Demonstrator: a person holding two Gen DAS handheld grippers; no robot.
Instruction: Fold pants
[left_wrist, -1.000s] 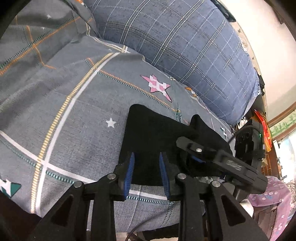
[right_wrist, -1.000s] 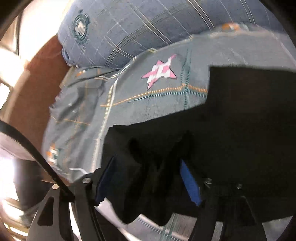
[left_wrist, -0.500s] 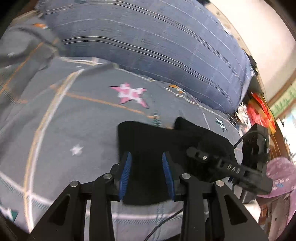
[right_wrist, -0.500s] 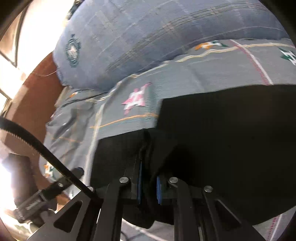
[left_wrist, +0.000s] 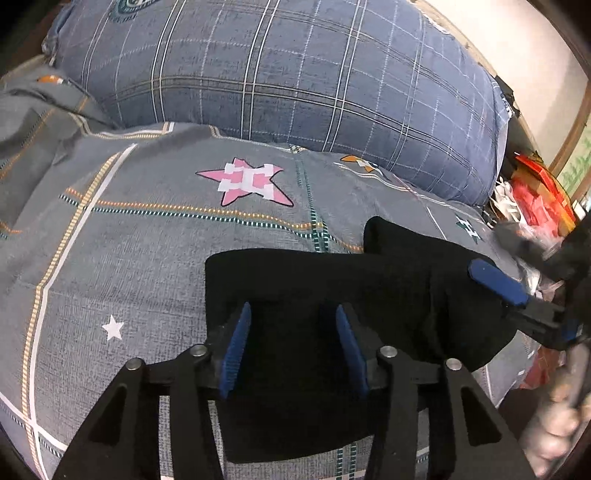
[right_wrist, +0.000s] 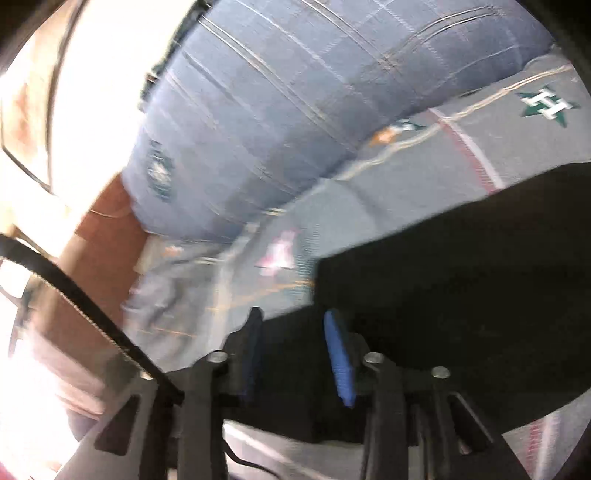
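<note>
Lying folded on bedsheet (left_wrist: 147, 258), black pants (left_wrist: 295, 280), both grippers' fingers just spreading, gripping nothing

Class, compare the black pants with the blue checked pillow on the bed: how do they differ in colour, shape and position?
The pants are plain black; the pillow is blue with pale checked lines. The pants lie flat and thin; the pillow is plump and rounded. The pants sit near the front edge of the bedsheet, under the grippers; the pillow lies farther back, beyond the pink star. Both are soft fabric things resting on the same bed.
</note>
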